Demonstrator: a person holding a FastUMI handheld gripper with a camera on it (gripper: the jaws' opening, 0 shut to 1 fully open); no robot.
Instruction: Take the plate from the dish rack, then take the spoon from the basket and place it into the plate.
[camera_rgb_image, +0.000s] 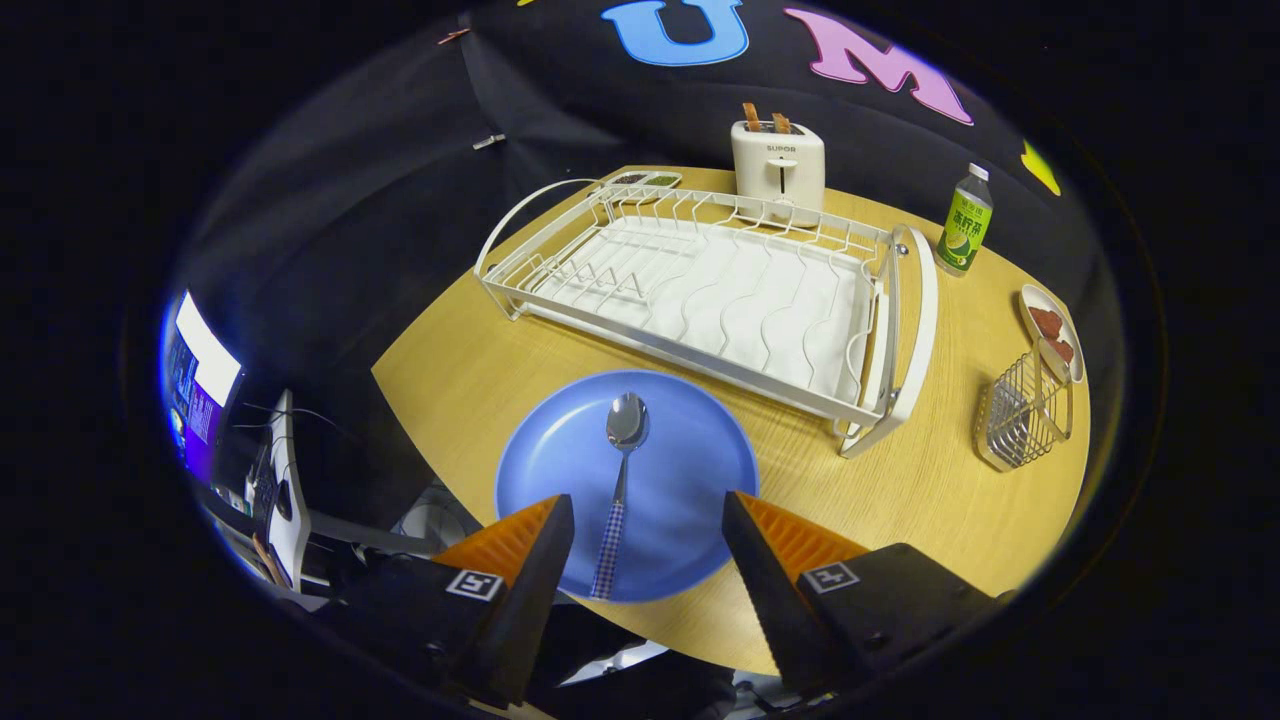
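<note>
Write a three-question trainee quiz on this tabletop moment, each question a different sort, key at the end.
1. True or false: the spoon lies on the blue plate.
2. The gripper fingers are: A) shut on the spoon B) open, apart on either side of its handle C) shut on the plate.
3. Fill in: the wire basket stands beside the white dish ____.

Key: 1 true; 2 B; 3 rack.

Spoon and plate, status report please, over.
Gripper open, holding nothing. Spoon lies in the blue plate, handle between the fingers. Dish rack beyond, basket off to the side. Nothing in the way.
</note>
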